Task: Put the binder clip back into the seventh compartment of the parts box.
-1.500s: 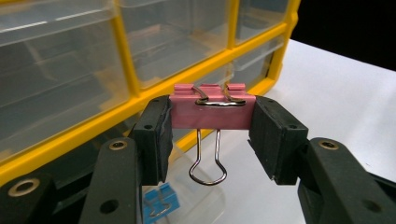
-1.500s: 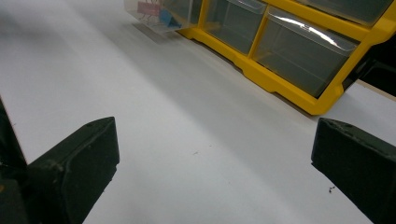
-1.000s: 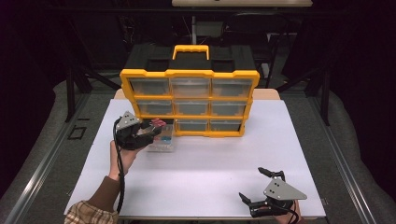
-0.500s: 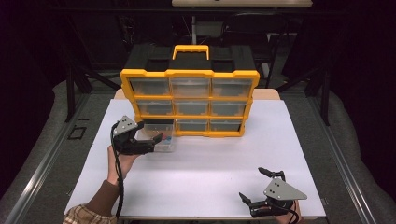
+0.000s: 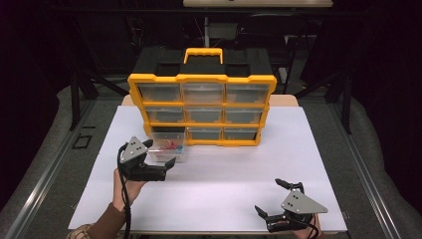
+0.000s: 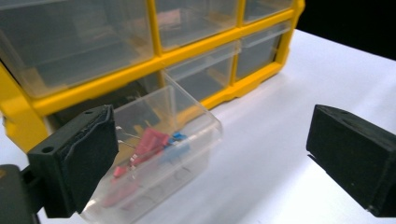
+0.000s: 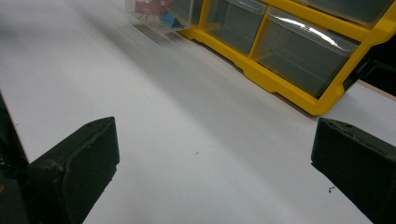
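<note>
A yellow organizer [image 5: 201, 109] with clear drawers stands at the back of the white table. Its bottom-left drawer [image 5: 169, 149] is pulled out onto the table and holds small red and blue parts [image 6: 154, 144]. My left gripper [image 5: 159, 153] is open just in front of that drawer. In the left gripper view the drawer [image 6: 159, 154] lies beside the left jaw, untouched by the right jaw, with the left gripper [image 6: 210, 154] spread wide. My right gripper [image 5: 268, 195] rests open near the table's front right, nothing between its fingers [image 7: 79, 163].
The white table top [image 5: 224, 169] spreads between the two grippers. A black handle section [image 5: 204, 55] tops the organizer. Dark frames and rails flank the table. In the right gripper view the organizer's lower drawers [image 7: 299, 51] lie ahead, far off.
My left gripper drew back toward the table's front, pulling the drawer farther out of the organizer, and its jaws now stand open. The right gripper has not moved.
</note>
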Action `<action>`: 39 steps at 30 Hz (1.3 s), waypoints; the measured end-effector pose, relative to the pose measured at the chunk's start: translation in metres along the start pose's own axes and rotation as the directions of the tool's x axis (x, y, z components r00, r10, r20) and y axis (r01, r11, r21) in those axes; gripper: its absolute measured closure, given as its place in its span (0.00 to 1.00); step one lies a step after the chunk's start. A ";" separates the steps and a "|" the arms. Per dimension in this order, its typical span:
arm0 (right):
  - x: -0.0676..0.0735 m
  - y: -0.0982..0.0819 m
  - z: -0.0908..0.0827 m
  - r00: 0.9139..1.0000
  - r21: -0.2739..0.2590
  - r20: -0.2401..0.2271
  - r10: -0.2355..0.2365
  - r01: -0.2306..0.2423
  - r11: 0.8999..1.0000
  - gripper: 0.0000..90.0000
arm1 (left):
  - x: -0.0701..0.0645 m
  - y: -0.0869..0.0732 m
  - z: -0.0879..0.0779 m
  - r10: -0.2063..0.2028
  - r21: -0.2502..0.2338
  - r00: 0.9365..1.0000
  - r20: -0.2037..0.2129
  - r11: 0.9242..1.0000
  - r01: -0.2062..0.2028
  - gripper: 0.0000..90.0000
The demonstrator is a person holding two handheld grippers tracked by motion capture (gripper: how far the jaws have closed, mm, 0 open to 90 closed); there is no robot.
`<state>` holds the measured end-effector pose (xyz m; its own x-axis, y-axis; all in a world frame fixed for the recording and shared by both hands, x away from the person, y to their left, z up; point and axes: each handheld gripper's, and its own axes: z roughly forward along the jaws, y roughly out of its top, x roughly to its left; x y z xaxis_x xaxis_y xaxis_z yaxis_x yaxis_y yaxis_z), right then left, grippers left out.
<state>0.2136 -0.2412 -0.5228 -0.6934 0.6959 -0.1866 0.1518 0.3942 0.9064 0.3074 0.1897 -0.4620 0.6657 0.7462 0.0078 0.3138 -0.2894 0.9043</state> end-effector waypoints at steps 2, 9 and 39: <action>0.000 0.000 0.000 1.000 0.000 0.000 0.000 0.000 1.000 0.01 | -0.004 -0.003 -0.002 0.005 0.002 1.000 0.000 1.000 -0.005 0.01; 0.000 0.000 0.000 1.000 0.000 -0.001 0.000 0.000 1.000 0.01 | -0.016 -0.015 -0.009 0.047 0.005 0.999 0.014 0.999 -0.047 0.00; 0.000 0.000 0.001 1.000 0.000 -0.004 -0.002 0.002 1.000 0.00 | -0.029 -0.056 -0.023 0.049 0.049 0.998 0.047 0.997 -0.051 0.00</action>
<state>0.2138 -0.2406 -0.5230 -0.6965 0.6929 -0.1865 0.1505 0.3951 0.9062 0.2553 0.1981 -0.5032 0.7114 0.7020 0.0320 0.3122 -0.3566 0.8805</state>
